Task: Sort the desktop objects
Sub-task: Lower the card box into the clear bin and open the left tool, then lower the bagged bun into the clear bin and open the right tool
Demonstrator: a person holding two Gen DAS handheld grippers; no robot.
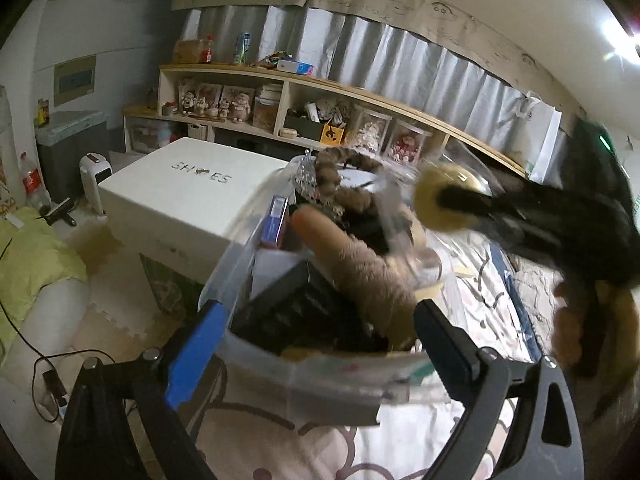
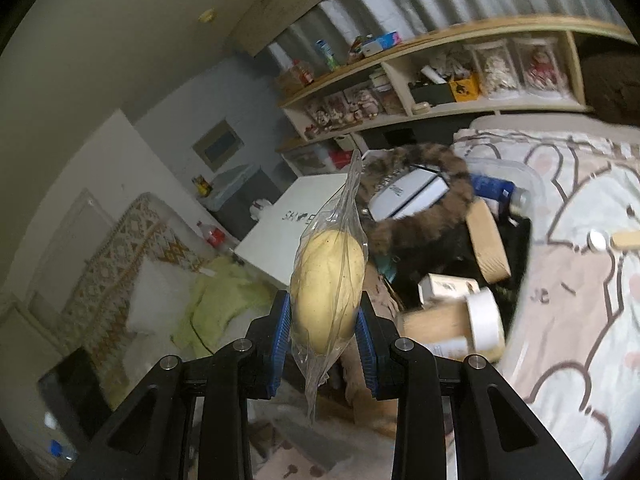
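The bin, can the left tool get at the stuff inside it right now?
Probably yes: the left tool is open and empty at the bin rim, contents uncovered.

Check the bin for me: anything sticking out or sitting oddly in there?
Yes. The clear bin is overfilled: a furry brown loop rises above its rim, and boxes lie tilted. The right gripper holds a bagged yellow puff.

A bin (image 1: 256, 364) stands on the bed (image 2: 580, 280), full of objects. Behind it a box (image 1: 180, 196) stands on the floor, and behind that is the shelf (image 1: 288, 92).
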